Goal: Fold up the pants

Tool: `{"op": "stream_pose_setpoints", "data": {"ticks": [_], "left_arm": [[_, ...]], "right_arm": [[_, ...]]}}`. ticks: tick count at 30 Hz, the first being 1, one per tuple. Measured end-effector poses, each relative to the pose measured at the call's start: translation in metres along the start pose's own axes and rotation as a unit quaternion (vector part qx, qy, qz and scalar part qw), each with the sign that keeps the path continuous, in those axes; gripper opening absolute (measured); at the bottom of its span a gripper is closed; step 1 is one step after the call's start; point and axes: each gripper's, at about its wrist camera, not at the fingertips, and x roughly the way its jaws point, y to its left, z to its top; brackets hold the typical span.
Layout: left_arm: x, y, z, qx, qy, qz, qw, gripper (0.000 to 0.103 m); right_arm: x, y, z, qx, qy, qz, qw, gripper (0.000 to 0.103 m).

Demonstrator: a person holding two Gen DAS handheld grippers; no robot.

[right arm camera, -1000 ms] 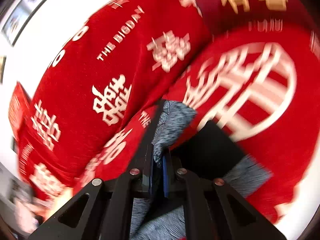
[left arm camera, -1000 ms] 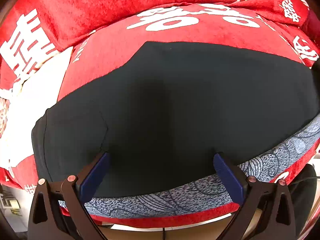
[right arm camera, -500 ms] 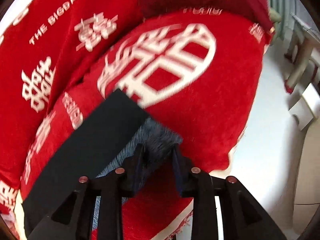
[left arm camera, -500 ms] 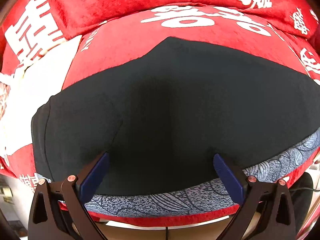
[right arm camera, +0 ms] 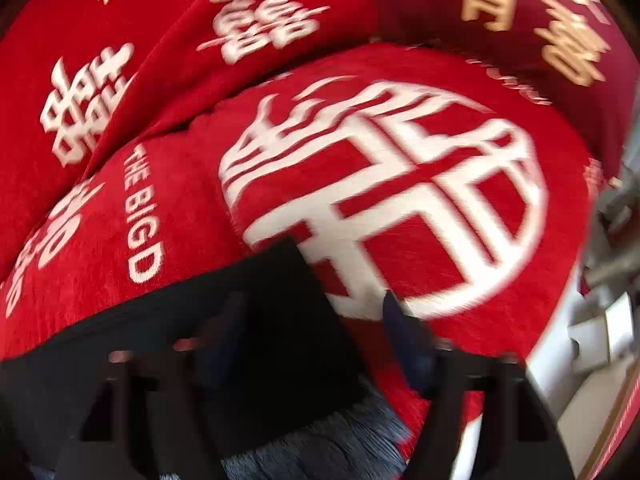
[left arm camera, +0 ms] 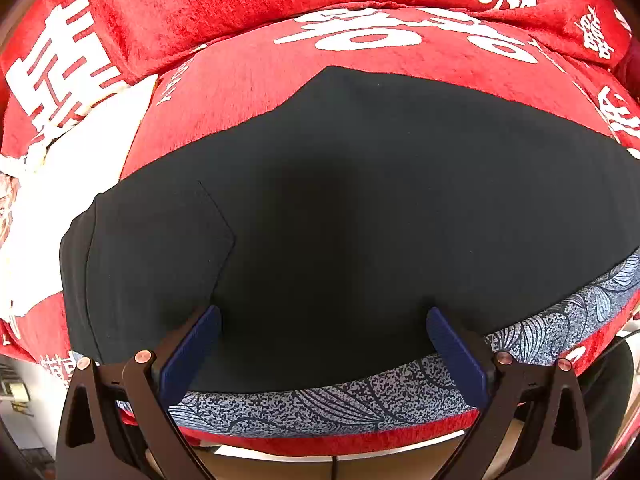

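Note:
The pants (left arm camera: 360, 208) are black with a blue-grey patterned underside (left arm camera: 340, 404) showing along the near edge. They lie flat, folded lengthwise, on a red sofa seat. My left gripper (left arm camera: 324, 340) hovers over the near edge with jaws wide apart and nothing between them. In the blurred right wrist view the far end of the pants (right arm camera: 256, 320) lies on a red cushion. My right gripper (right arm camera: 316, 340) is open over that end, with nothing held.
The red sofa cover (left arm camera: 248, 80) carries white characters, and back cushions (right arm camera: 200, 40) rise behind the seat. A white cloth (left arm camera: 72, 176) lies left of the pants. Pale floor and white boxes (right arm camera: 592, 344) are to the right of the sofa.
My right gripper let go of the patterned pant end, opened, and the end now lies on the cushion. My left gripper stayed open and edged slightly forward over the pants.

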Motion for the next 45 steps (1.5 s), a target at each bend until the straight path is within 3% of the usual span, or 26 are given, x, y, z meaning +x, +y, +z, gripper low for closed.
{"op": "stream_pose_setpoints", "data": {"ticks": [3,7,10,12,14,15,18,20,23,26,29,32,36,38,40,43,45], "left_arm": [[-0.011,-0.004,0.007,-0.004,-0.023,-0.007,0.9997,0.103],[-0.012,-0.031,0.024,0.025,-0.028,-0.014,0.9992,0.103],[0.009,-0.047,0.029,0.031,0.003,-0.008,0.9995,0.103],[0.005,-0.046,0.029,0.02,-0.006,-0.011,0.9997,0.103],[0.0,-0.045,0.03,0.023,-0.012,-0.016,0.9995,0.103],[-0.003,-0.045,0.033,0.02,-0.022,-0.016,0.9994,0.103],[-0.002,-0.051,0.047,0.003,-0.019,-0.014,0.9997,0.103],[0.001,-0.061,0.059,-0.006,-0.012,-0.005,0.9999,0.103],[0.01,-0.065,0.07,-0.017,-0.007,0.019,0.9997,0.103],[0.011,-0.048,0.072,-0.028,-0.004,0.034,0.999,0.103],[0.015,-0.019,0.07,-0.048,0.002,0.044,0.9979,0.103],[0.021,0.016,0.065,-0.098,0.025,0.016,0.9948,0.103],[0.021,0.033,0.056,-0.098,0.018,0.019,0.9948,0.103],[0.016,0.041,0.051,-0.103,0.017,0.019,0.9943,0.103],[0.009,0.054,0.049,-0.127,0.001,0.012,0.9918,0.103],[0.012,0.067,0.06,-0.161,0.009,0.003,0.9869,0.103],[0.019,0.063,0.068,-0.155,0.013,0.006,0.9878,0.103]], "right_arm": [[-0.011,0.018,0.004,-0.037,-0.032,-0.025,0.998,0.011],[-0.02,0.015,0.01,-0.009,-0.074,-0.05,0.996,0.01],[0.003,0.022,0.012,-0.025,-0.031,-0.075,0.996,0.013],[-0.001,0.029,0.01,-0.036,-0.024,-0.094,0.995,0.016],[-0.03,0.037,0.007,-0.025,-0.069,-0.107,0.992,0.027],[-0.047,0.043,0.003,-0.019,-0.094,-0.102,0.99,0.04],[-0.081,0.083,-0.018,-0.025,-0.138,-0.028,0.99,0.074],[-0.078,0.137,-0.04,-0.093,-0.105,0.039,0.989,0.079],[-0.054,0.21,-0.077,-0.196,-0.042,0.087,0.976,0.078],[-0.023,0.24,-0.097,-0.267,-0.023,0.042,0.963,0.079],[-0.016,0.209,-0.079,-0.214,-0.037,0.054,0.975,0.082],[-0.006,0.15,-0.051,-0.138,-0.037,-0.016,0.99,0.082],[0.002,0.089,-0.037,-0.059,-0.02,-0.037,0.997,0.096],[-0.002,0.083,-0.033,-0.019,-0.006,-0.052,0.998,0.096],[-0.014,0.099,-0.035,-0.014,-0.008,-0.057,0.998,0.094],[-0.028,0.171,-0.046,-0.082,-0.024,0.004,0.996,0.094],[-0.027,0.233,-0.06,-0.151,-0.016,0.035,0.988,0.094]]}}
